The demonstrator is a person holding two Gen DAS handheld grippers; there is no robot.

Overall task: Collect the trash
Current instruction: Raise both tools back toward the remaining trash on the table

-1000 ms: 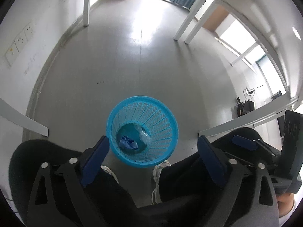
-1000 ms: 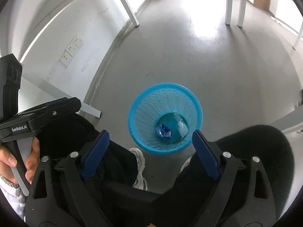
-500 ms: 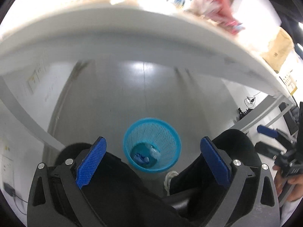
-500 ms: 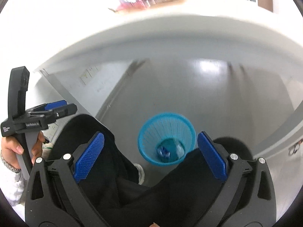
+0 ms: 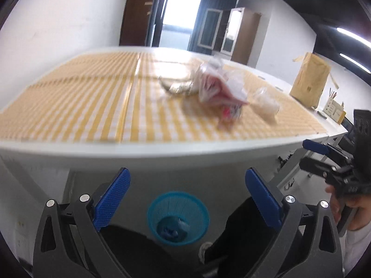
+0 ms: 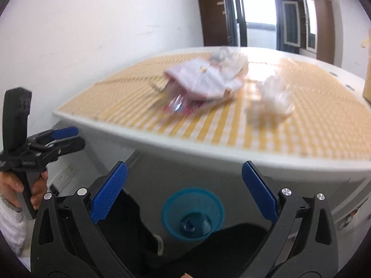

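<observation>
A blue mesh bin (image 5: 178, 217) (image 6: 193, 214) stands on the floor between a seated person's legs, with blue and clear wrappers at its bottom. On the checked yellow tablecloth (image 5: 92, 106) (image 6: 313, 125) lies a blurred heap of trash: a red-and-white plastic bag (image 5: 220, 90) (image 6: 204, 81), a clear crumpled wrapper (image 5: 265, 105) (image 6: 271, 103) and a flat foil piece (image 5: 176, 85). My left gripper (image 5: 185, 199) is open and empty, below the table's front edge. My right gripper (image 6: 184, 197) is also open and empty. Each gripper shows at the side of the other's view, held in a hand.
A brown paper bag (image 5: 309, 78) stands on a side desk at the right. A white wall lies on the left, and a doorway with cabinets (image 5: 180, 16) at the back. The white table edge (image 5: 162, 148) runs across just ahead of both grippers.
Both grippers rose from over the bin to table height and tilted up, so the tabletop and its trash came into view. Both stayed open and empty.
</observation>
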